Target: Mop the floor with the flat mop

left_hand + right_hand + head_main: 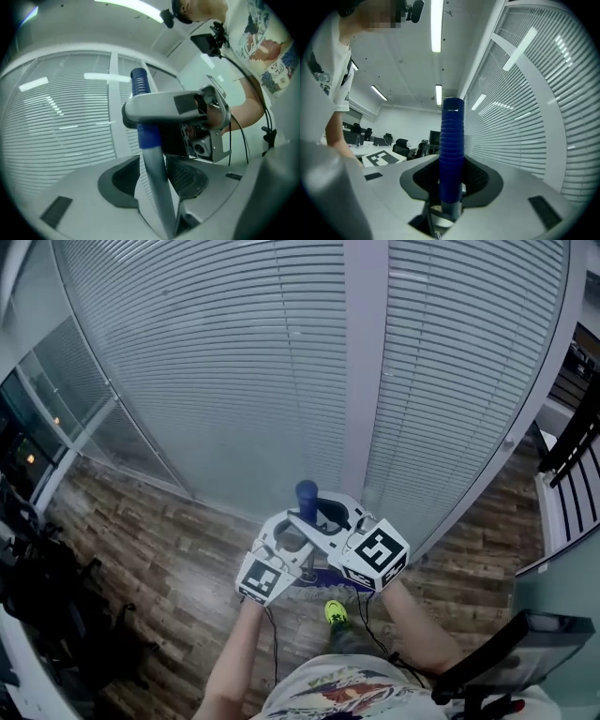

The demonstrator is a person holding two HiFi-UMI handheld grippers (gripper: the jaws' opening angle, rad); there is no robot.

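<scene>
In the head view the flat mop's handle stands upright in front of me, its blue ribbed grip [307, 495] on top, close to the blinds. Both grippers meet on it: my left gripper [300, 547] lower down, my right gripper [325, 517] higher up. In the left gripper view the grey pole [157, 187] runs up between the dark pads [117, 180], with the blue grip [139, 84] above and the right gripper [173, 108] crossing in front. In the right gripper view the blue grip [452, 150] fills the gap between the pads [480, 180]. The mop head is hidden beneath the grippers.
A glass wall with closed blinds [234, 381] and a white pillar [366, 362] rise just ahead. Wood-pattern floor [169, 559] spreads to both sides. Dark gear [37, 596] lies at the left and a black stand [516, 652] at the lower right. Office chairs [401, 146] stand behind.
</scene>
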